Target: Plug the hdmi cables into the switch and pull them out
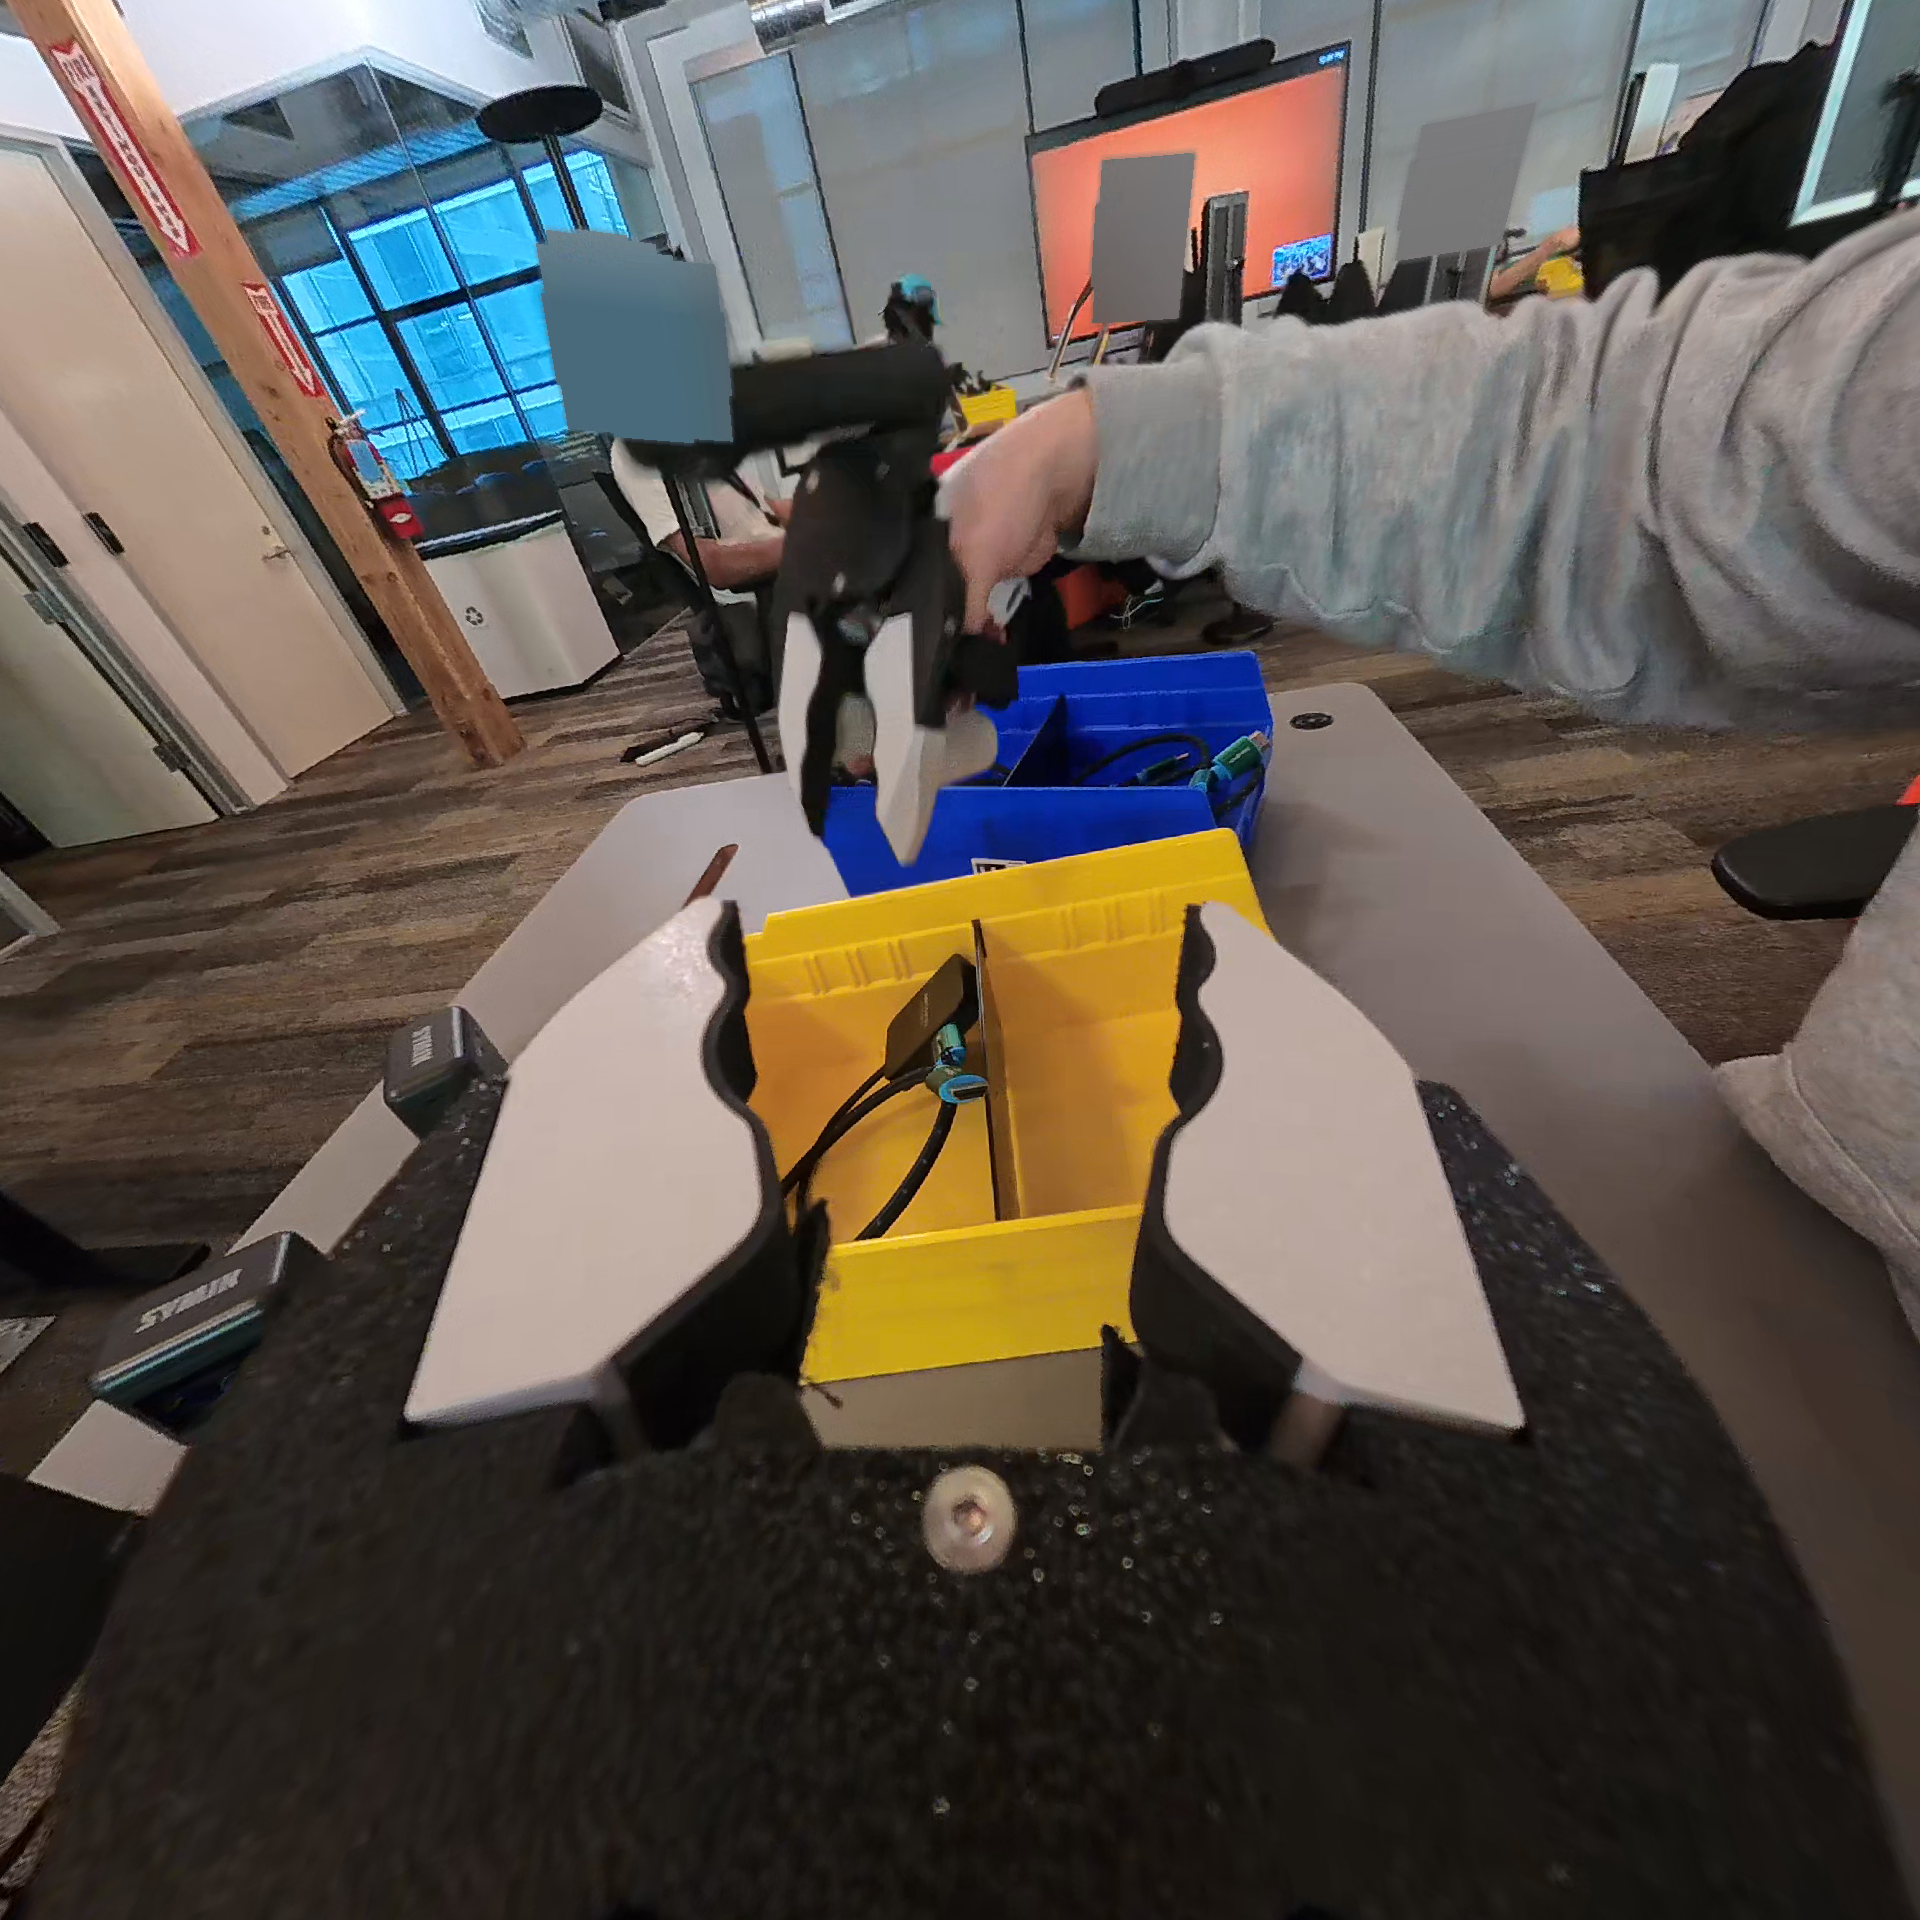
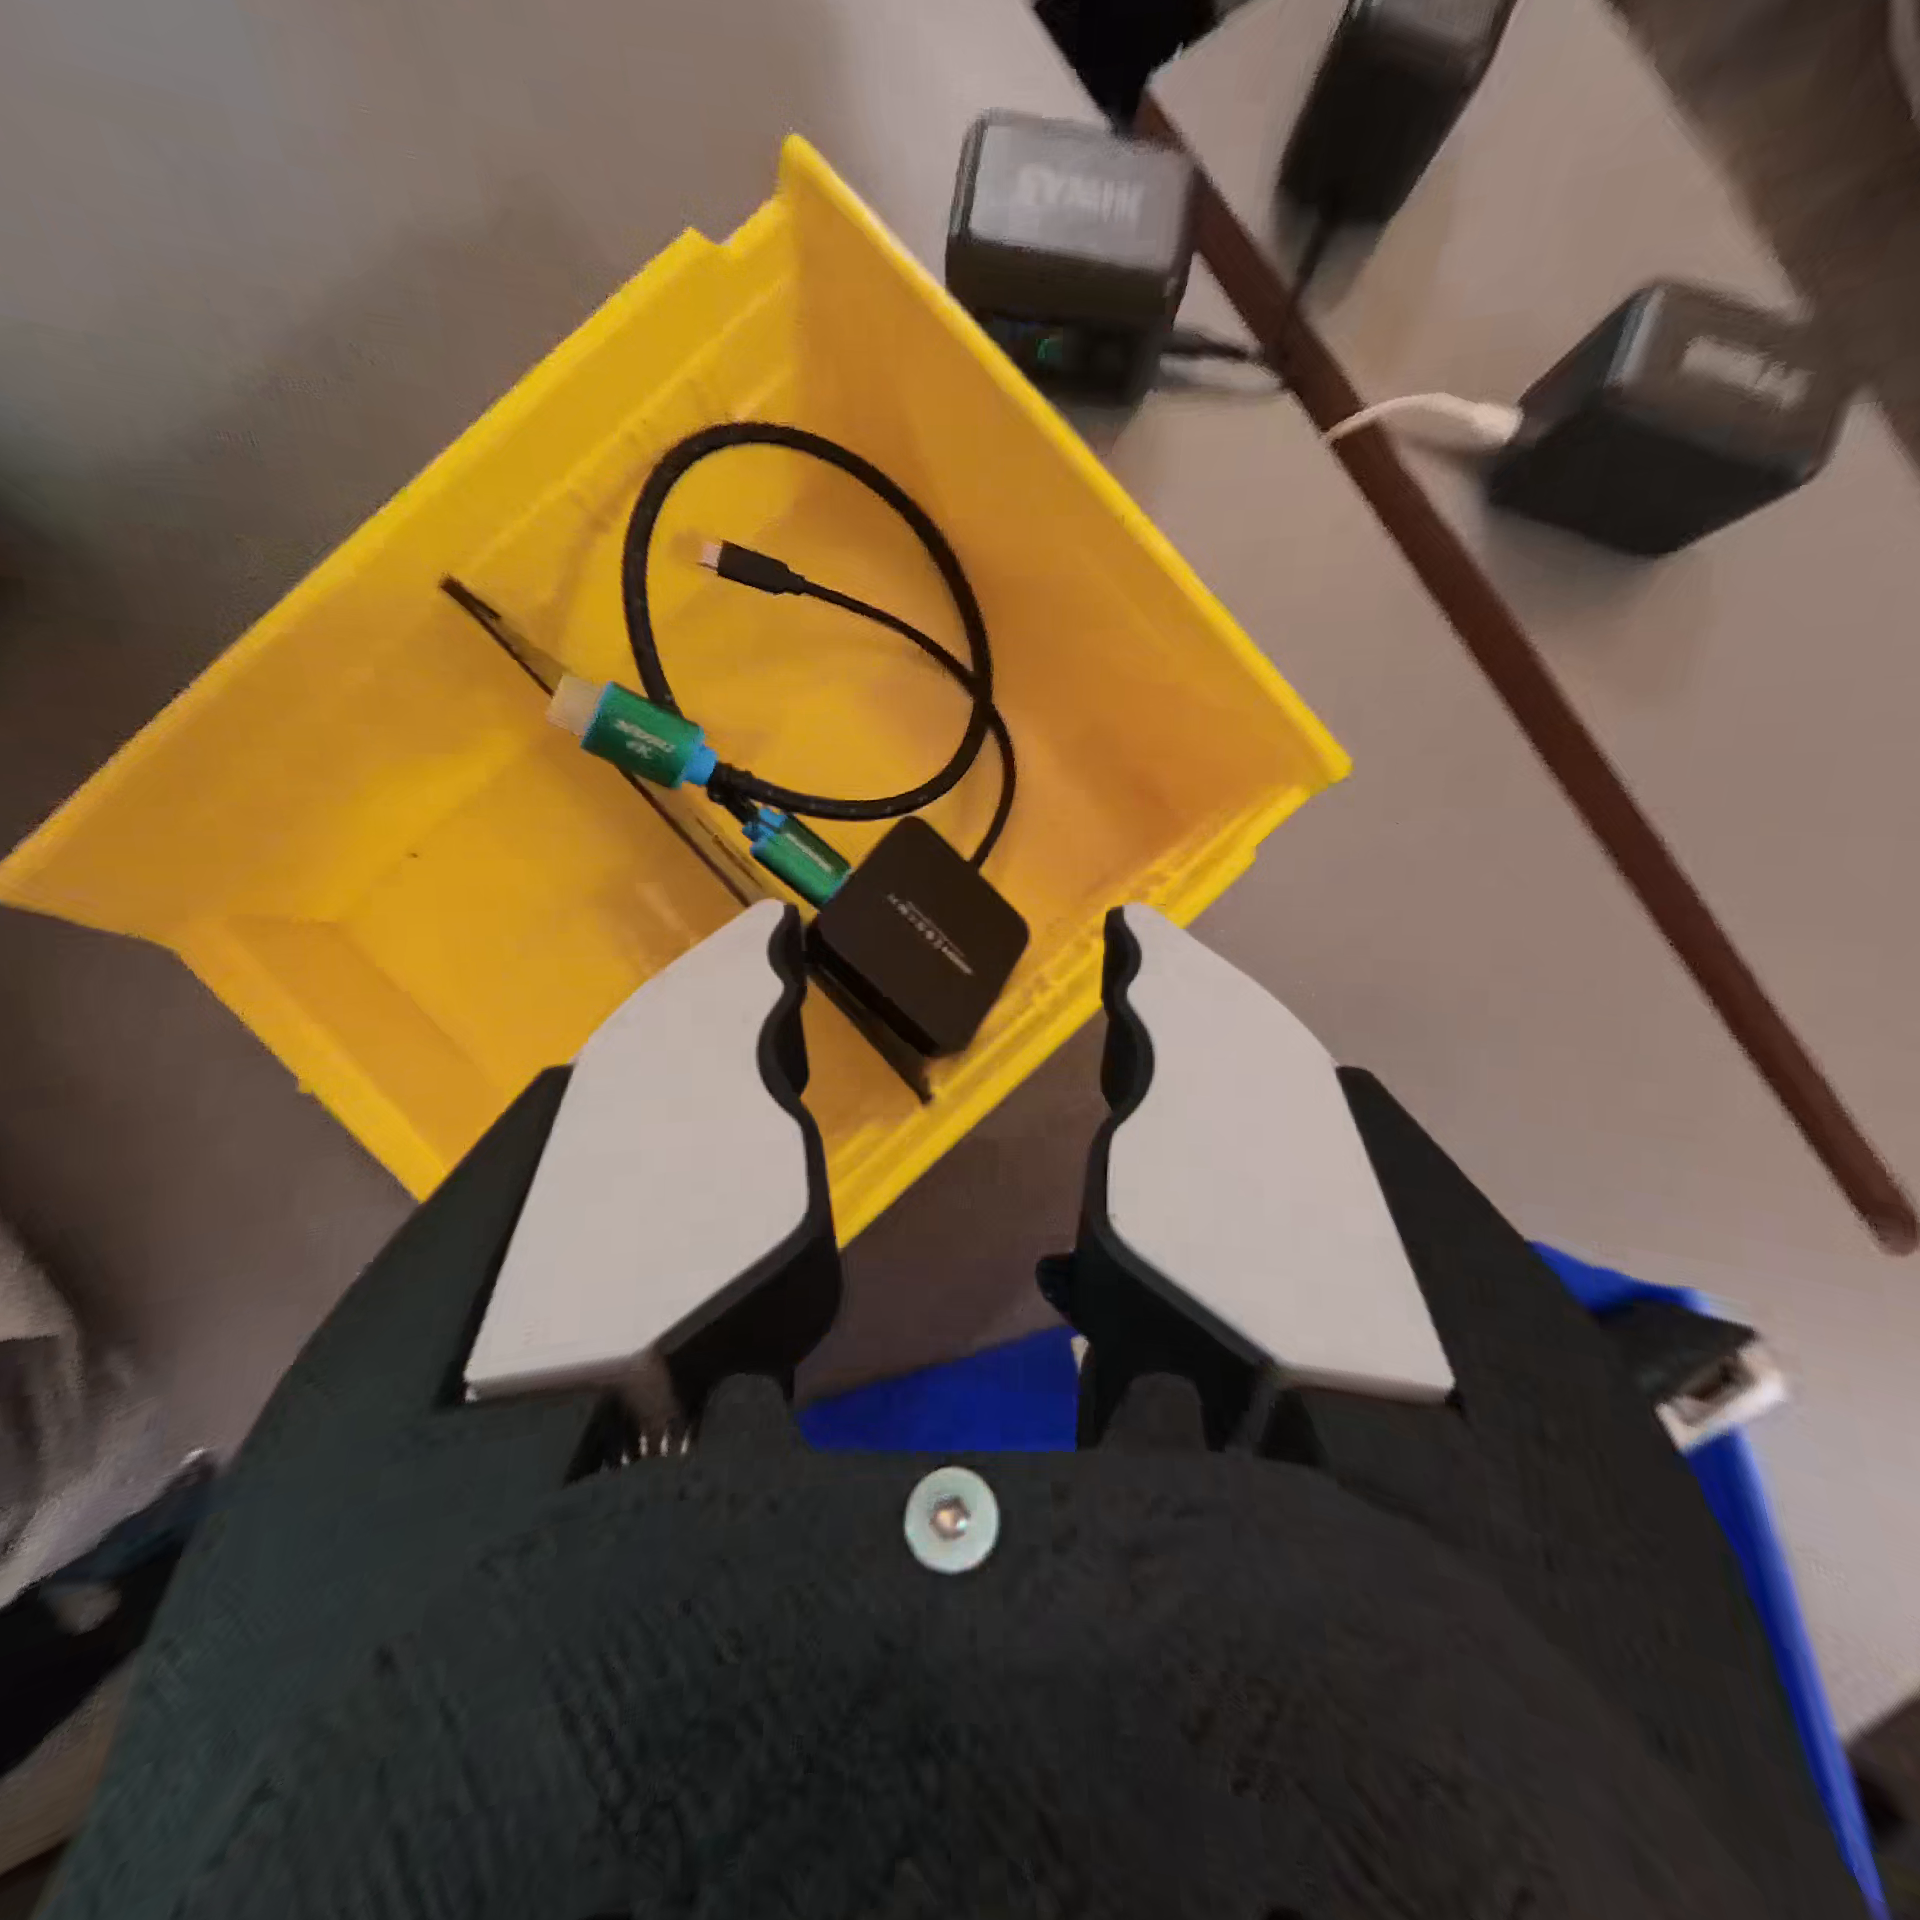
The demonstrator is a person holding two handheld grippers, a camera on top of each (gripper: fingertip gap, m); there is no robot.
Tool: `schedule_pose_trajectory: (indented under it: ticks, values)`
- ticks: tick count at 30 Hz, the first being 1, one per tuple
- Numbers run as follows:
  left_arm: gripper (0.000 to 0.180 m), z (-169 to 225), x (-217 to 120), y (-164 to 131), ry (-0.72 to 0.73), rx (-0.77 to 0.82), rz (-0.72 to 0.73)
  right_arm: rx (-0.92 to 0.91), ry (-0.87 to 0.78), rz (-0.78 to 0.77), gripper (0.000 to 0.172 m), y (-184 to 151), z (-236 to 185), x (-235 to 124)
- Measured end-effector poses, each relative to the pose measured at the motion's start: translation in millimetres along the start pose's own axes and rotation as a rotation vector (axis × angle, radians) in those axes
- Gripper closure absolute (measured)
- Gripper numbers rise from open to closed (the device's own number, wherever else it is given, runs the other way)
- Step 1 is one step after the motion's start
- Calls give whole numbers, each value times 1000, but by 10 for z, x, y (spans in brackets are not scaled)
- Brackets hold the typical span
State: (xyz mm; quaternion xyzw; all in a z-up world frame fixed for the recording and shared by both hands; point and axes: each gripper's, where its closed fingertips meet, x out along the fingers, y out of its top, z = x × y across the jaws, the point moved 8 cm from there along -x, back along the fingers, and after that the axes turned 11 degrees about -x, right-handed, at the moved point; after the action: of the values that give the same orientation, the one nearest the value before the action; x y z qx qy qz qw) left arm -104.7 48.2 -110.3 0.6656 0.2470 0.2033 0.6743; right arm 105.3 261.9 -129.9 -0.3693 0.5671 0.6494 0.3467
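Both grippers hang apart and bare for me: left gripper frames the yellow bin mid-frame, right gripper hovers above the black adapter.

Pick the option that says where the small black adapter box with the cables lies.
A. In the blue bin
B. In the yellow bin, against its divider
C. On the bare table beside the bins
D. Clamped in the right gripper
B. The black adapter box lies inside the yellow bin against the dark divider, with its cables coiled beside it; the right gripper is above it with jaws apart, not pressing it.
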Motion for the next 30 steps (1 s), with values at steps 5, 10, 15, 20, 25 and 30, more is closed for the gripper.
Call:
schedule_pose_trajectory:
  ticks: [5, 10, 15, 20, 25, 30]
  values:
    - [102, 18, -14, 11, 16, 22, -7, -168, 94, -360, 115, 82, -6, 519]
    - [104, 30, 0, 0, 20, 38, -25, -158, 329, -292, 119, 286, -70, 764]
    - [106, 64, -2, 22, -3, 46, -10, -258, 529, -231, 128, 342, -239, 899]
    - [106, 80, 6, 30, -17, 47, -8, -315, 579, -264, 130, 351, -385, 1074]
    - [105, 36, 27, -15, 18, -6, -68, -365, 527, -191, 151, 463, -355, 904]
    - [117, -97, 231, -283, 78, -66, -289, -357, 415, -13, 152, 530, -251, 551]
